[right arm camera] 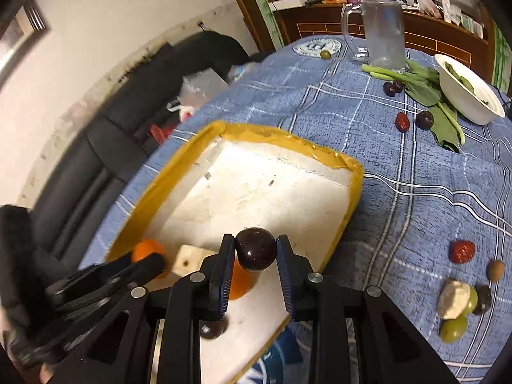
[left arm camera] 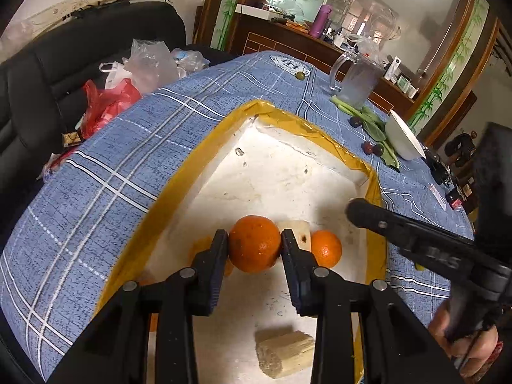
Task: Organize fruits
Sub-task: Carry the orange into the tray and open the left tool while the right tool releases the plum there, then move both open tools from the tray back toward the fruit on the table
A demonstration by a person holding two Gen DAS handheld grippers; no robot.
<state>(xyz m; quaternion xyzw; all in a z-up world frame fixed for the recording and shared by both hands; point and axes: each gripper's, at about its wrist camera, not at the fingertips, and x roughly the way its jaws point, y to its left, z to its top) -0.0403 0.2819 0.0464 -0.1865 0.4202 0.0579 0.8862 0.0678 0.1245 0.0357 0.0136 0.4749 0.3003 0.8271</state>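
Now, in the left wrist view, red and clear plastic bags (left arm camera: 128,73) sit on a black sofa (left arm camera: 48,73) at the upper left. A blue checked cloth (left arm camera: 96,176) covers the counter. On it, in the middle of the frame, lies a white foam tray (left arm camera: 272,172) with a yellow taped rim.

The left gripper (left arm camera: 255,245) comes up from the bottom middle. Its jaws are only a little apart and squeeze a big orange (left arm camera: 254,244) over the tray. A smaller orange (left arm camera: 326,249) lies in the tray just right of it, next to a pale block (left arm camera: 299,233). Another pale block (left arm camera: 284,355) lies in the tray near the bottom. The right gripper's black arm reaches in from the right edge, with a hand (left arm camera: 464,342) at the lower right. At the upper right stand a clear pitcher (left arm camera: 358,76), green leaves (left arm camera: 377,128) and a white bowl (left arm camera: 404,137).

In the right wrist view, the left gripper is a dark blur at the lower left, beside an orange.

The right gripper (right arm camera: 256,252) fills the bottom middle. Its jaws are close together and pinch a dark plum (right arm camera: 256,249) over the tray's near part. Another dark plum (right arm camera: 212,328) lies on the tray below the jaws.

On the cloth at the lower right lie a red date (right arm camera: 460,251), a brown fruit (right arm camera: 495,270) and green fruits (right arm camera: 454,328).
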